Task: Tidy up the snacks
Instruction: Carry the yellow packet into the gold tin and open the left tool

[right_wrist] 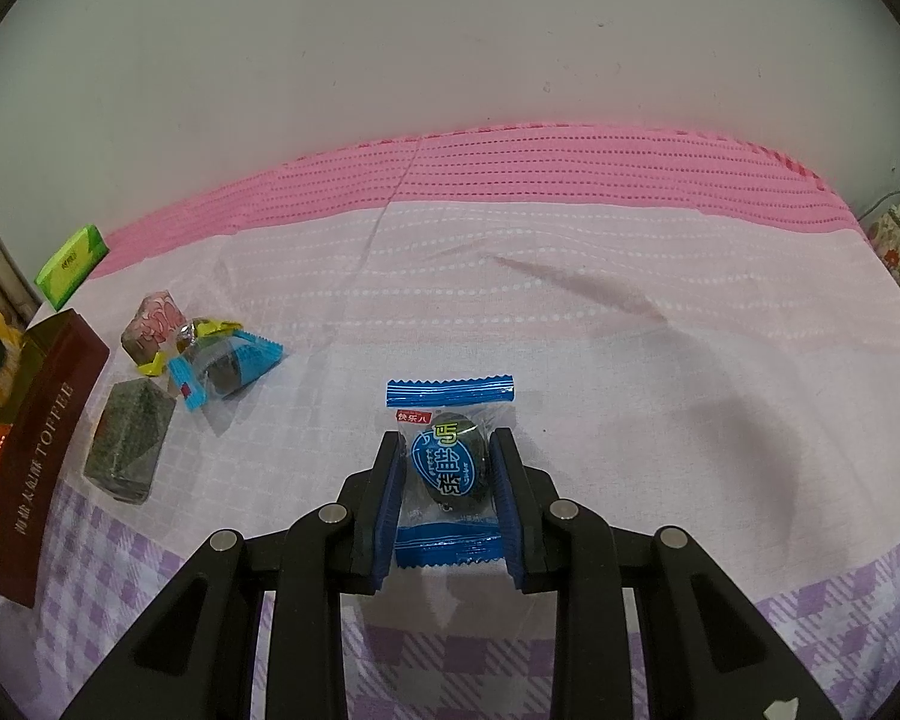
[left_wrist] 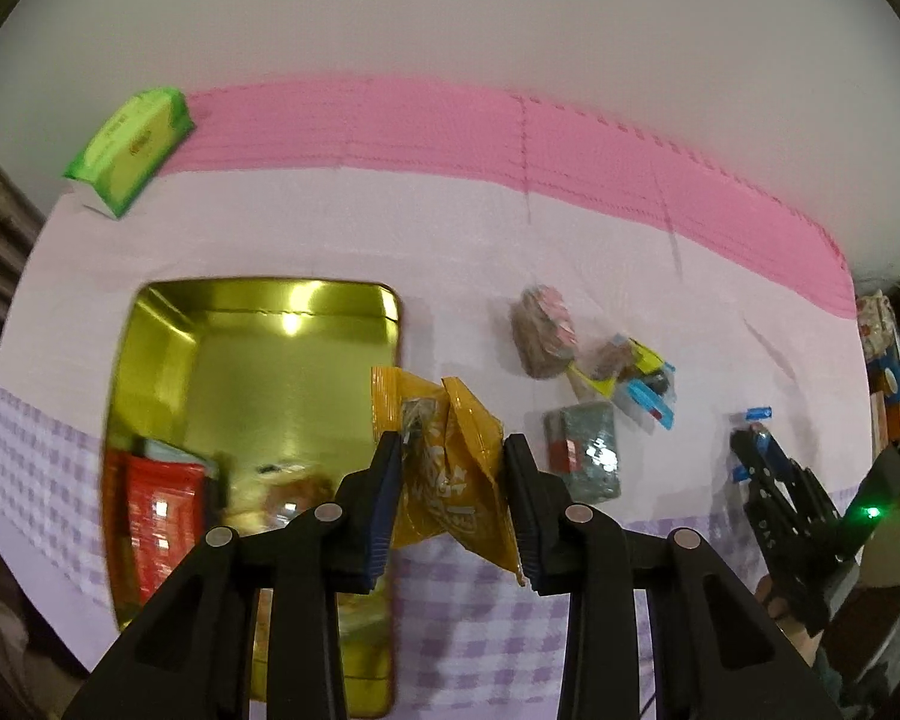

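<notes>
two light packets in the jaws

left gripper (left_wrist: 453, 480) clamps a crinkly orange packet (left_wrist: 450, 474), lifted beside the gold tin (left_wrist: 258, 360); it looks light and slippery, best pinched mid-body. right gripper (right_wrist: 447, 480) is closed on a blue sachet (right_wrist: 447, 468) lying on the tablecloth (right_wrist: 630, 360). loose snacks (right_wrist: 204, 360) lie farther off

Left hand-held gripper (left_wrist: 453, 483) tilted steeply downward, pads clamped on a packet, right hand-held gripper (right_wrist: 447, 480) angled down, pads pinching a packet
</notes>
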`<action>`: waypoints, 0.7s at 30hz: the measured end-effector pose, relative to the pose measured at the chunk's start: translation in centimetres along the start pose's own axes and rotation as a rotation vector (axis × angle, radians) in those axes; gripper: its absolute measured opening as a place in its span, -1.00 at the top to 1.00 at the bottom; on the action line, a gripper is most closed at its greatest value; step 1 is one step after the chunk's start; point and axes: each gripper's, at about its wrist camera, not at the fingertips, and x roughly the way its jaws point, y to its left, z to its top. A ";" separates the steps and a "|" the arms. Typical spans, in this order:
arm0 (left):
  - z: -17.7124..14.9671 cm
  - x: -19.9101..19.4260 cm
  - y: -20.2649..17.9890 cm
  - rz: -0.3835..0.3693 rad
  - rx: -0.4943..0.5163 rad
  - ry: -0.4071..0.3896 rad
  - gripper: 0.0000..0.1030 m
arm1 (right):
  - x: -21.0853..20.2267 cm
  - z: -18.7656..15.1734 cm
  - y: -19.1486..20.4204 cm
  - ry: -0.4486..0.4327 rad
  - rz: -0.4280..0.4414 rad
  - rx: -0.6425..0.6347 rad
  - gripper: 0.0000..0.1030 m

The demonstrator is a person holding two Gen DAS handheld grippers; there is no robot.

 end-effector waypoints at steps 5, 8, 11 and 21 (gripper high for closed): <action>0.4 -0.7 2.9 0.038 -0.033 -0.022 0.32 | 0.0 0.0 0.3 0.002 -0.017 -0.013 0.49; 0.7 -0.7 4.9 0.076 -0.047 -0.032 0.32 | 0.0 0.0 0.6 0.004 -0.031 -0.024 0.48; 0.8 -0.3 6.6 0.112 -0.064 -0.032 0.32 | 0.0 0.0 0.8 0.005 -0.041 -0.031 0.48; 1.7 2.0 10.7 0.201 -0.095 -0.019 0.32 | 0.0 -0.1 1.3 0.008 -0.073 -0.056 0.48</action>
